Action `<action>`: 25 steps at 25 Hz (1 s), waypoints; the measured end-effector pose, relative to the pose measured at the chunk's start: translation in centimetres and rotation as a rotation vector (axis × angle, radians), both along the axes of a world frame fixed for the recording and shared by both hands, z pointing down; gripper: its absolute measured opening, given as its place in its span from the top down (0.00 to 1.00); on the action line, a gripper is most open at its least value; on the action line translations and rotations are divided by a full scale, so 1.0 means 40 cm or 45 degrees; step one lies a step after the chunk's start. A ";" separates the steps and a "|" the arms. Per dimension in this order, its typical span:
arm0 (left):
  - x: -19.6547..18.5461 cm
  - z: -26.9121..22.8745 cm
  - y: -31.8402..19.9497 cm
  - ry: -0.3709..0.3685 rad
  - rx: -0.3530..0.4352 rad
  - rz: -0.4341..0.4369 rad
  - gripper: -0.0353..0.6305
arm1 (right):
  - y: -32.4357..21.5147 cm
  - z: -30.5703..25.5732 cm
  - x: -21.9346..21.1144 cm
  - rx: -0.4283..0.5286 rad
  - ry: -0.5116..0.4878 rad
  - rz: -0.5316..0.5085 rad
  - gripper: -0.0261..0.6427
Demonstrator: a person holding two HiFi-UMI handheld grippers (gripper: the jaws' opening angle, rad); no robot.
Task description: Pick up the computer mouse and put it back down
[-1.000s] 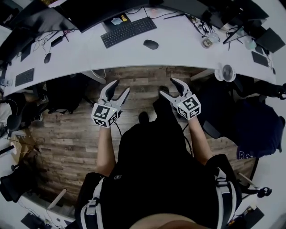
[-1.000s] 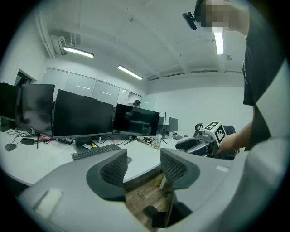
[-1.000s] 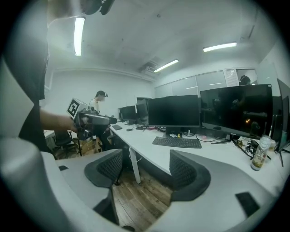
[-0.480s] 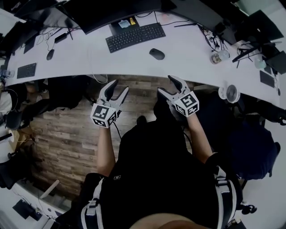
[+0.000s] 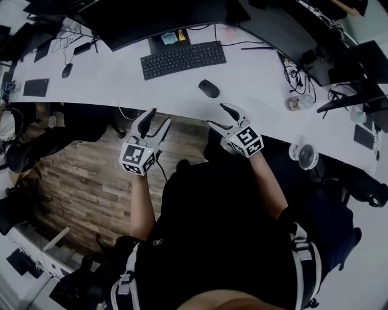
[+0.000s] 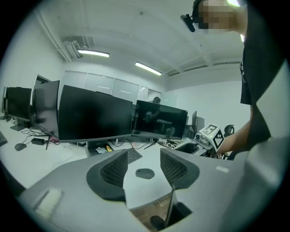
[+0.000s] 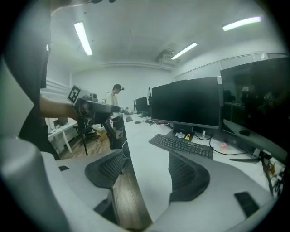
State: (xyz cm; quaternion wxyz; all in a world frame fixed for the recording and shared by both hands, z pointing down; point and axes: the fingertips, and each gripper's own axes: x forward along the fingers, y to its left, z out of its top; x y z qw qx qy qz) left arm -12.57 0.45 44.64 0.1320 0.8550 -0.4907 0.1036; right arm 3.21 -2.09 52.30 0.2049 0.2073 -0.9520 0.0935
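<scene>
A black computer mouse (image 5: pixel 209 88) lies on the white desk (image 5: pixel 254 72), just right of the black keyboard (image 5: pixel 183 59). My left gripper (image 5: pixel 159 117) hovers over the desk's front edge, left of and short of the mouse, open and empty. In the left gripper view the mouse (image 6: pixel 145 173) shows ahead between the open jaws. My right gripper (image 5: pixel 218 115) is at the desk edge, a short way in front of the mouse, and stands open. Its jaws have just been closing slightly, with nothing between them. The right gripper view shows the keyboard (image 7: pixel 181 145) but not the mouse.
Dark monitors (image 5: pixel 163 18) line the back of the desk. A second mouse (image 5: pixel 66 70) and a small keyboard (image 5: pixel 35 87) lie far left. Cables and a jar (image 5: pixel 294 103) sit at the right, with a small fan (image 5: pixel 305 156) nearer. Wooden floor (image 5: pixel 79 175) lies below.
Both grippers have moved forward towards the desk, from over the floor to its front edge. The right gripper now sits closer to the mouse.
</scene>
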 end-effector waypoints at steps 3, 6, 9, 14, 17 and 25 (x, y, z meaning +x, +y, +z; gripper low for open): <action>0.034 0.010 -0.039 -0.005 -0.023 -0.042 0.61 | -0.021 0.032 0.015 0.022 0.084 -0.107 0.50; 0.066 0.020 -0.078 -0.025 -0.037 -0.074 0.61 | -0.041 0.054 0.020 -0.006 0.072 -0.180 0.50; 0.099 0.024 -0.110 -0.046 -0.038 -0.086 0.61 | -0.056 0.090 0.028 -0.028 0.098 -0.250 0.50; 0.132 0.042 -0.134 -0.062 -0.076 -0.066 0.61 | -0.084 0.130 0.028 -0.064 0.117 -0.285 0.50; 0.122 0.052 -0.154 -0.065 -0.097 -0.056 0.61 | -0.106 0.130 0.016 -0.079 0.105 -0.266 0.50; 0.086 0.038 -0.252 -0.035 -0.046 0.047 0.61 | -0.156 0.136 -0.012 -0.070 0.150 -0.176 0.50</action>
